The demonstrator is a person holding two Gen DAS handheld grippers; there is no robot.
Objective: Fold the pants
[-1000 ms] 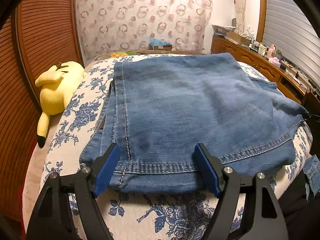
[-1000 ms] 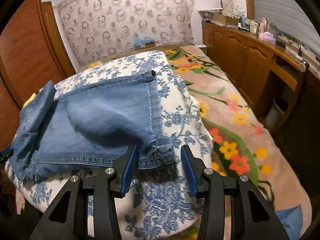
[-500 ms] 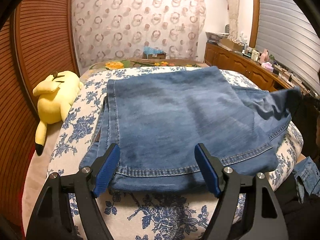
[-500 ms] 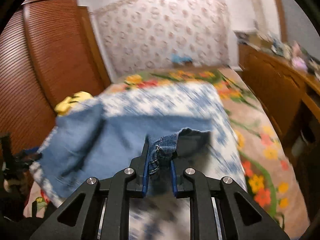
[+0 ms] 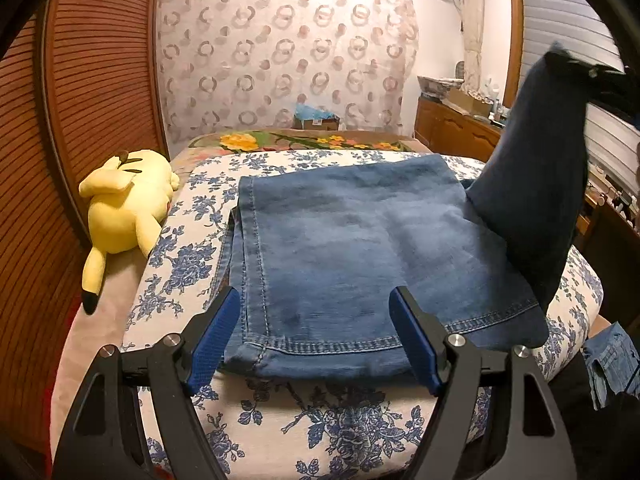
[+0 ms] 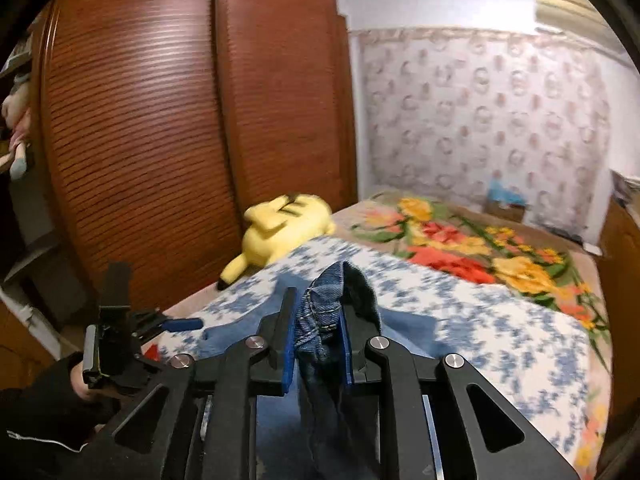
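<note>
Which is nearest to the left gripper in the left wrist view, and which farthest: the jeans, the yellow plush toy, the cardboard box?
From the left gripper:
1. jeans, hem between its open fingers.
2. yellow plush toy, left, beside the wardrobe.
3. cardboard box, far end, by the curtain.

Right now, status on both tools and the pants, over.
Left tool open, straddling the jeans hem. Right tool shut on the lifted jeans end. Yellow plush beside the pants, not touching.
</note>
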